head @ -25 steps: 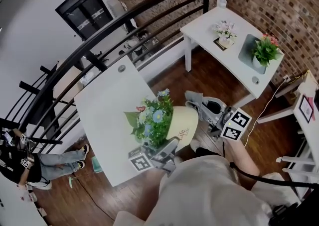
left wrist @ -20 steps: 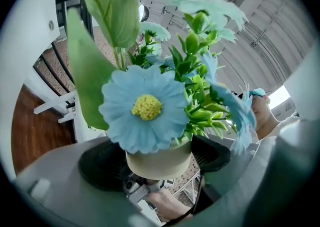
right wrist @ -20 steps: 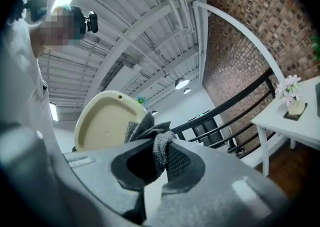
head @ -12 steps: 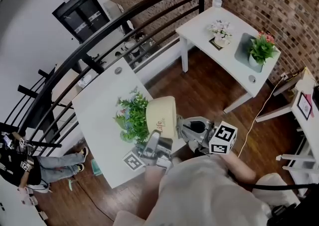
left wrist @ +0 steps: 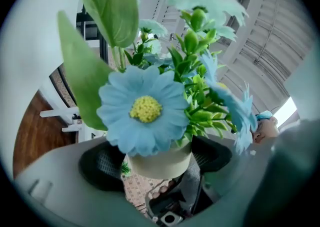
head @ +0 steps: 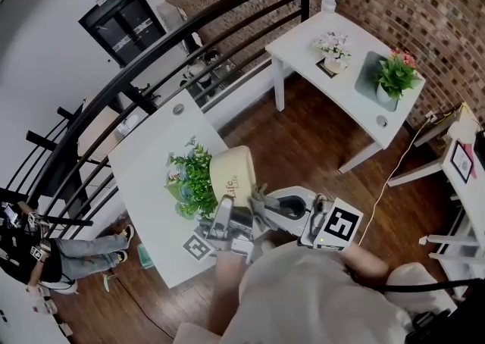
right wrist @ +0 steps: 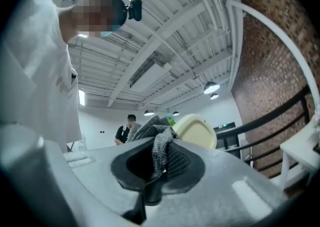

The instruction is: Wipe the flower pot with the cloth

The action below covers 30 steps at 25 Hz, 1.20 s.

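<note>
A cream flower pot [head: 232,173] full of green leaves and blue flowers [head: 193,183] lies tipped on its side above the white table [head: 144,161], leaves pointing left. My left gripper [head: 227,212] is shut on it from below. In the left gripper view the pot's cream wall [left wrist: 161,160] sits clamped between the two black pads [left wrist: 102,163], with a blue flower [left wrist: 145,109] filling the view. My right gripper [head: 263,203] is shut on a grey cloth [head: 256,197] beside the pot's base. The right gripper view shows the cloth [right wrist: 159,143] bunched in the jaws and the pot's base [right wrist: 196,131] just beyond.
A second white table [head: 303,47] at upper right carries two small potted plants [head: 394,77]. A black railing [head: 227,9] runs behind both tables. Wooden floor [head: 303,145] lies between them. A person [head: 45,255] stands at lower left.
The pot has moved left and tipped further, its leaves swinging from up to left. My right gripper with the cloth has swung left, to the pot's base.
</note>
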### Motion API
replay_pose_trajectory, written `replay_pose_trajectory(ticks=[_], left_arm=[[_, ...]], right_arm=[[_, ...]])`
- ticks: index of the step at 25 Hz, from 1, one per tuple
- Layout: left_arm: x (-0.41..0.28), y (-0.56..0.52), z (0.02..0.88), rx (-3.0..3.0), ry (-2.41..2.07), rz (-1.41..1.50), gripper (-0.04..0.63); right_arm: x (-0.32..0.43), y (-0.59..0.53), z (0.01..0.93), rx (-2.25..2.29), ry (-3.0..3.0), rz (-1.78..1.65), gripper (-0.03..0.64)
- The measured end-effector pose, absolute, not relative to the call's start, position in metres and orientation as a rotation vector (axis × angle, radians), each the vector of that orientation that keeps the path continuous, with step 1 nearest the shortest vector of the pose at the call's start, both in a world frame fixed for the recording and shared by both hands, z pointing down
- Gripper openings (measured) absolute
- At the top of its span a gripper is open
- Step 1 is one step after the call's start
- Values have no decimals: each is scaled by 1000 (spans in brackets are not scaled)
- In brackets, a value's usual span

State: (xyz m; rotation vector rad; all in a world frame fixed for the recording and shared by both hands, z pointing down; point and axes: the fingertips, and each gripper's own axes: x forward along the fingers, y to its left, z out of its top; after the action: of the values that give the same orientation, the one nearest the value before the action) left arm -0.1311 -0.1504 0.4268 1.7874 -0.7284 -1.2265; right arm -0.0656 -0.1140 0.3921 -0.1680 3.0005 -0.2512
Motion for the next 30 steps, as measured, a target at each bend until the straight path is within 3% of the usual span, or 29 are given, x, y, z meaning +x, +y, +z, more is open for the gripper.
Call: replay_pose_trajectory(ticks=[15,30], left_arm=[[-79,-133,412,1704,-314,-1260,437],[-116,-155,430,1675,-493,-1264,436]], right_arm=[[-24,-207,390,-614,2857,-214,5],[-62,-155,394,-351,2943,-249,5]])
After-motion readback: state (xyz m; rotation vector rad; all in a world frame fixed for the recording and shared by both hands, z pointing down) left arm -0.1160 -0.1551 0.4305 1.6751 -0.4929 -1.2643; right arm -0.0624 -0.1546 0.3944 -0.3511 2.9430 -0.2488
